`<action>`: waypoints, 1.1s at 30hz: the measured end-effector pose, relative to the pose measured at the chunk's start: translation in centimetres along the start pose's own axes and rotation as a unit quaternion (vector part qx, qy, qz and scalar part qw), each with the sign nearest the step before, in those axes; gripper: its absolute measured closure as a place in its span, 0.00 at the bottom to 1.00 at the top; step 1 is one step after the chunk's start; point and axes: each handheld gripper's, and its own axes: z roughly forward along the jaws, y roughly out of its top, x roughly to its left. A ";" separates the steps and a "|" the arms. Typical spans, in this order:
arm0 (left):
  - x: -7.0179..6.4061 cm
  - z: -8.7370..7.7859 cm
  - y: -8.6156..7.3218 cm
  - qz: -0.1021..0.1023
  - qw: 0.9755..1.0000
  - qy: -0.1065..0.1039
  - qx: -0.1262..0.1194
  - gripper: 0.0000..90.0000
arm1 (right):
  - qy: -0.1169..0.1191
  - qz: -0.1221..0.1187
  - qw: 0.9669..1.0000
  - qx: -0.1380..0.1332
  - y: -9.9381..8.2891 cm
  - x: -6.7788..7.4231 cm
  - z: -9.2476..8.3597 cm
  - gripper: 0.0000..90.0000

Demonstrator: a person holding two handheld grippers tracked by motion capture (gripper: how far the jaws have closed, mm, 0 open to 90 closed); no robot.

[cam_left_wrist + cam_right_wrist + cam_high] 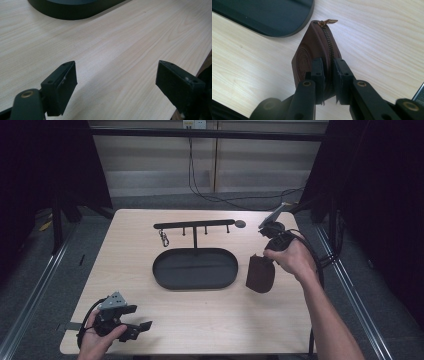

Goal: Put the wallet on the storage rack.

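Observation:
A dark brown leather zip pouch [260,274] hangs just right of the black oval tray [165,276], held by its upper edge. My right gripper [265,256] is shut on it. In the right gripper view both black jaws pinch the pouch [308,53] on either side of its zipper, and the brass zipper pull [328,22] points away. My left gripper [142,328] rests near the table's front left corner in a hand. In the left gripper view its fingers [60,87] stand wide apart over bare wood with nothing between them.
A black T-shaped hanger stand [194,225] rises from the tray's back, with a small metal key chain [163,239] hanging at its left end. The wooden table's [210,315] front edge lies close to the left gripper. Cables run along the floor behind.

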 end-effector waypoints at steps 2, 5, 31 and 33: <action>0.0 0.0 0.0 -0.001 1.000 -0.002 0.001 0.19 | 0.001 -0.001 1.000 -0.001 0.2 0.1 -0.1 0.88; 0.0 0.0 -0.1 -0.002 1.000 0.000 0.001 0.19 | -0.002 -0.001 1.000 0.002 0.6 0.3 -0.2 0.88; -0.1 0.0 -0.1 0.003 1.000 -0.001 0.006 0.19 | 0.024 -0.002 0.998 -0.052 3.0 1.5 -2.0 0.89; 0.0 0.0 -0.1 0.003 1.000 -0.003 0.007 0.19 | 0.036 0.000 0.997 -0.061 3.3 1.6 -1.9 0.89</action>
